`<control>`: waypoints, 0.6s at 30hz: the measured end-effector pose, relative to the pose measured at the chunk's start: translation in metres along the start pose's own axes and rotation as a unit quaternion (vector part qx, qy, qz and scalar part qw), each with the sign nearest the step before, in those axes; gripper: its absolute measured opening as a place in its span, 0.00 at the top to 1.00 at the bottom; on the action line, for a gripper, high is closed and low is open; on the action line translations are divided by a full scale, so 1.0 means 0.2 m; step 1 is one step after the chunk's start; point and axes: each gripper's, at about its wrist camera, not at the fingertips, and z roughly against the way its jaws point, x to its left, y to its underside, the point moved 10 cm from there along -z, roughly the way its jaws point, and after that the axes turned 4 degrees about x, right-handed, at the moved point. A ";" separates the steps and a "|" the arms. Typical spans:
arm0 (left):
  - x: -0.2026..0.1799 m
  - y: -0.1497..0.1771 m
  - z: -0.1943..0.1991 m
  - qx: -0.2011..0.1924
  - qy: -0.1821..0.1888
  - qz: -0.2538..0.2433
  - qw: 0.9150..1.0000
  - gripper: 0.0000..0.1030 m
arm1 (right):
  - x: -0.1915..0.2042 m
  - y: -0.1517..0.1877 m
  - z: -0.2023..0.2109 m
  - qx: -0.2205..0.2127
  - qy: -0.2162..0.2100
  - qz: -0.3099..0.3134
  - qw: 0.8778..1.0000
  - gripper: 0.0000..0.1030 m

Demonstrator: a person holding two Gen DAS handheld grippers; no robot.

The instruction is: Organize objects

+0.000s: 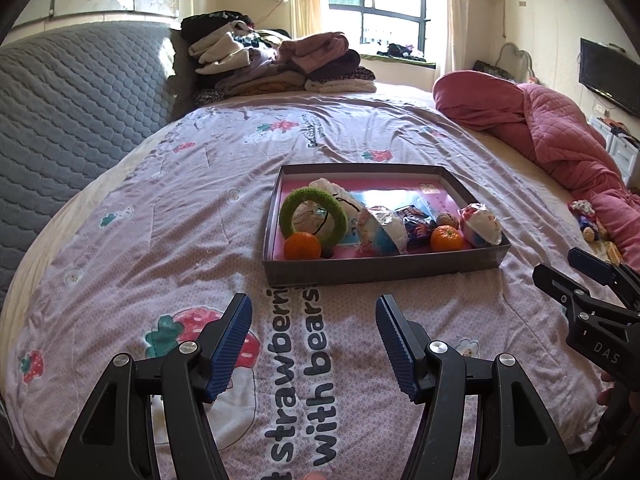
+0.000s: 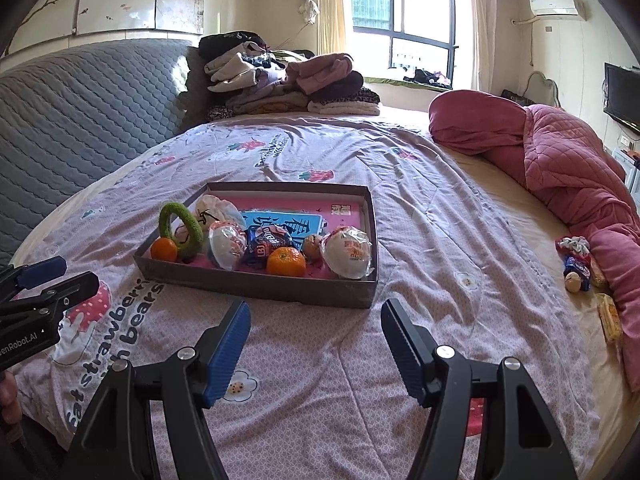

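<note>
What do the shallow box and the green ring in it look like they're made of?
Shallow box: probably cardboard, thin straight grey matte walls with sharp folded corners. Green ring: apparently yarn or knitted fabric, its surface fuzzy and dull; what's inside cannot be told.

You are holding the left gripper (image 1: 314,340) and the right gripper (image 2: 314,344) side by side, both angling downward. Each is keeping its blue-padded fingers (image 1: 232,344) spread wide apart, gripping nothing and touching nothing.

bed (image 1: 168,248), tray (image 1: 384,270), clothes (image 1: 280,64), pink quilt (image 1: 560,132)
</note>
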 end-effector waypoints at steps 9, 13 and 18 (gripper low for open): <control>0.00 0.05 -0.09 0.012 0.002 0.005 1.000 0.36 | 0.00 0.05 -0.07 0.012 -0.003 -0.001 1.000 0.35; 0.01 0.07 -0.13 0.017 0.000 0.008 1.000 0.36 | 0.00 0.07 -0.11 0.017 -0.003 -0.003 1.000 0.35; 0.02 0.09 -0.17 0.021 -0.010 0.003 1.000 0.36 | -0.01 0.09 -0.15 0.022 -0.003 -0.005 1.000 0.35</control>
